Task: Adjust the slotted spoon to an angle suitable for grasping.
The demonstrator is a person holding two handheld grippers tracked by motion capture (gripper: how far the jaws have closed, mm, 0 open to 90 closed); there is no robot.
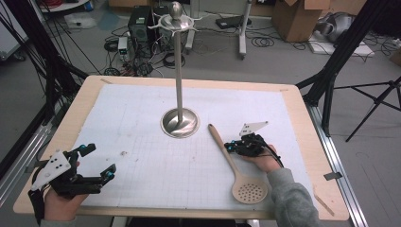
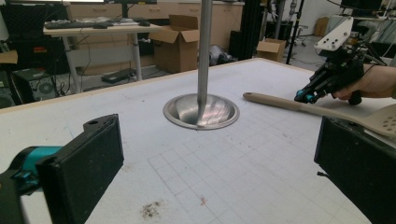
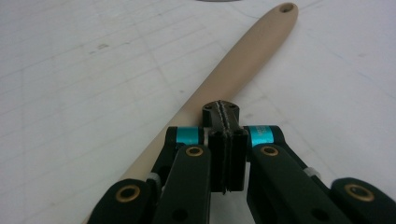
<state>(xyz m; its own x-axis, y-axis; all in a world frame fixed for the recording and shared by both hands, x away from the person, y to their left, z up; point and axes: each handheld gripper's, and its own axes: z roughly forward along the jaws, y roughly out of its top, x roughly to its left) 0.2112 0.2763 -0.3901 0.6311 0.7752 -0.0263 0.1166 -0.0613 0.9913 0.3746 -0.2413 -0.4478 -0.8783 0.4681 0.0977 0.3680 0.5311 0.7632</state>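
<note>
the slotted wooden spoon lies flat on the white mat of the worktop, its perforated bowl toward the 5 o'clock corner near the person's edge and its handle running up toward 11 o'clock, so the hanging hole at the tip ends just beside the base of the metal utensil stand, which sits near the middle of the worktop. the right tongs sit pressed together with nothing between them, tips right over the handle at about its middle; in the right gripper view the right tongs show the two pads meeting in a thin seam above the wood. as a judgement, the step in hand is getting a grip on the handle, and shut tongs cannot do that: they should spread wider than the handle first, then come down so one pad lands on each side of it, square across the handle rather than along it. gripping a little nearer the hole end would probably leave the bowl hanging steadier for a lift toward the hooks at the top of the stand. the left tongs rest wide apart and empty at about 8 o'clock, well apart from the spoon, and could pin the bowl if the handle skids on the smooth mat.
</note>
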